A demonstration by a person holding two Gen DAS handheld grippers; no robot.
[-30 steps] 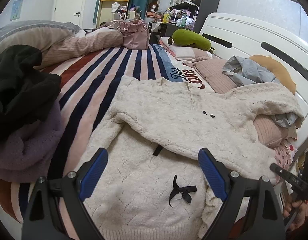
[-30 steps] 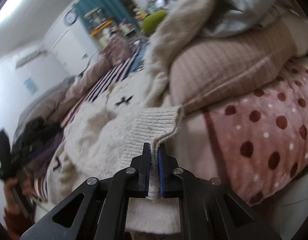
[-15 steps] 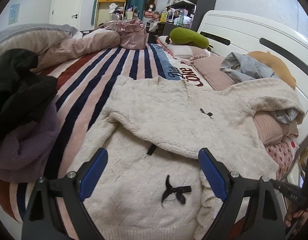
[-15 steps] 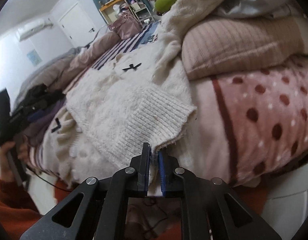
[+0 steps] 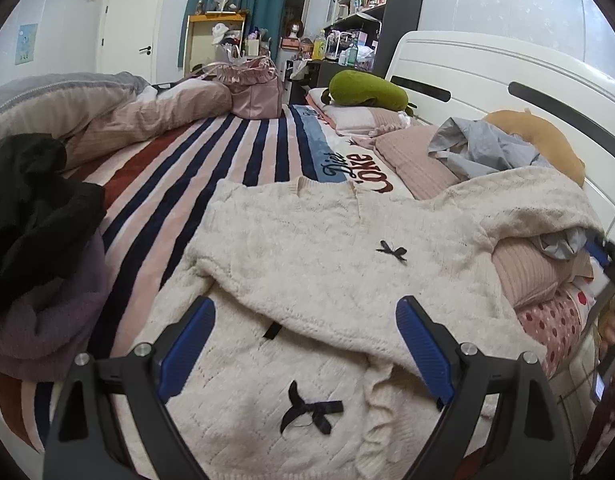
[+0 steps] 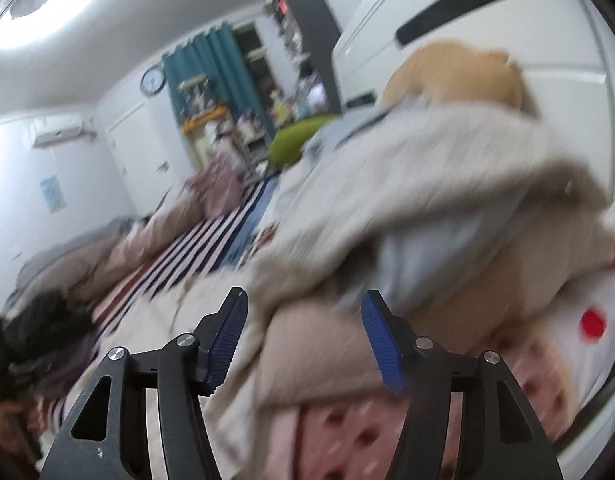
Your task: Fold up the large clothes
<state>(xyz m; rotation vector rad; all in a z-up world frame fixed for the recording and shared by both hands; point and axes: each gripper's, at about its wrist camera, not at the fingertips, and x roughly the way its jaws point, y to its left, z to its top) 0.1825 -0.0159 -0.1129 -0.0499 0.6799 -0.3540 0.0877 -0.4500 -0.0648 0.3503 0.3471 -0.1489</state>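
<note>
Striped bed fills the frame's centre, cream sweater spread across it, one sleeve folded over, the other draped on pillows at right; left gripper and right gripper both gape apart, holding nothing — folding barely begun

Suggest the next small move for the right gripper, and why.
Probably bring the right gripper, open and empty, to the cream sweater's sleeve draped over the pillows and pinch it. The opposite sleeve already lies folded across the body, and the left gripper hovers open over the hem.
</note>
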